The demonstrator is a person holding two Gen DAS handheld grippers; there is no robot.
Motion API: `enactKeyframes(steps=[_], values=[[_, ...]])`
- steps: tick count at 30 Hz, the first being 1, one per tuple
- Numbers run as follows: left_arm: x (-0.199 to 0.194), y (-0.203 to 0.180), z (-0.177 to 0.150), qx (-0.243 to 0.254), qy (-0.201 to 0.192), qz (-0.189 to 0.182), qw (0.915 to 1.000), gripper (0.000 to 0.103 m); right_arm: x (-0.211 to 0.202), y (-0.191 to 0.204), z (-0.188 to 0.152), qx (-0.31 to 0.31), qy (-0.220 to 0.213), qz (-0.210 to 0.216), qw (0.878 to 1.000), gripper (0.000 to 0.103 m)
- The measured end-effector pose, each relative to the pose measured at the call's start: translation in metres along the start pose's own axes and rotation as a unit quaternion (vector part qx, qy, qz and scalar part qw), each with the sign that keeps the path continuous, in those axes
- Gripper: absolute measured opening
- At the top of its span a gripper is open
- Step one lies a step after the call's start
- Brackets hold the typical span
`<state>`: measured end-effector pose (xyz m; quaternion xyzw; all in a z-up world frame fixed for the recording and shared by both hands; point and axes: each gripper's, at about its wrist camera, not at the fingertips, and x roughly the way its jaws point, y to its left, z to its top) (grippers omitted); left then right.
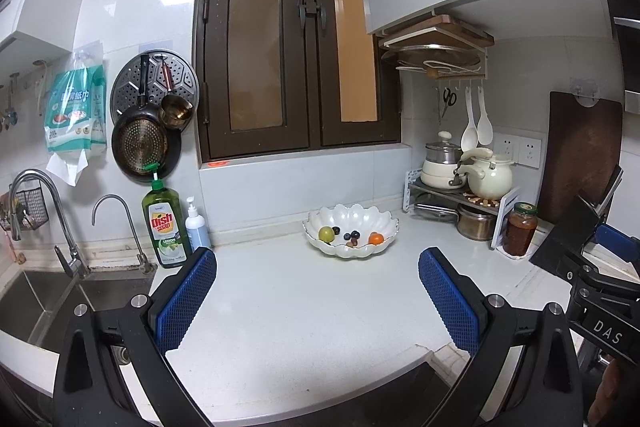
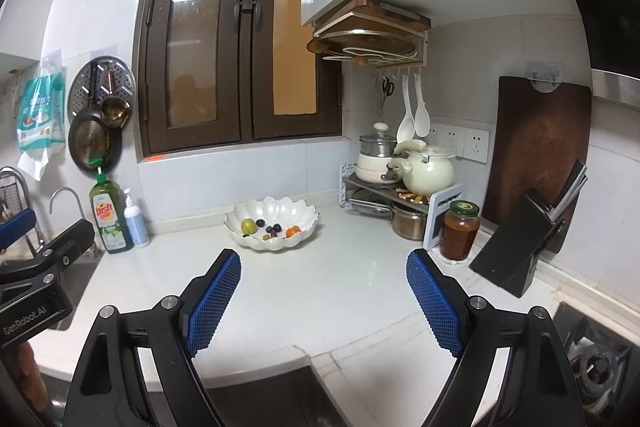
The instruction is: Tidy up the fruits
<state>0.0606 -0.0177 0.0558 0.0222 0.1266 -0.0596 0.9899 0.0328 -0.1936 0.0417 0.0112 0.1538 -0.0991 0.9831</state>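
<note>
Empty spread left claw [image 1: 318,259], beyond it upright scalloped fruit bowl [image 1: 352,217].

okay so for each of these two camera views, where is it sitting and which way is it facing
Left wrist view: on the left gripper, facing the white bowl below the window; own open fingers show, right gripper at right edge.
Right wrist view: on the right gripper, facing the same corner; own open fingers show, left gripper at left edge.
Shared: bowl, dish soap bottle, jar.
</note>
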Motion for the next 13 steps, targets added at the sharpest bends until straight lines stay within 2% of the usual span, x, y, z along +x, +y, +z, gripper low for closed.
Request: enactKeyframes(steps=[13], values=[[-0.0078,-0.0034,0.0018,-0.002,-0.001,0.002,1.0,0.103,-0.0057,0.0031,-0.0011,0.002,0.001,-0.002,1.0,0.086]])
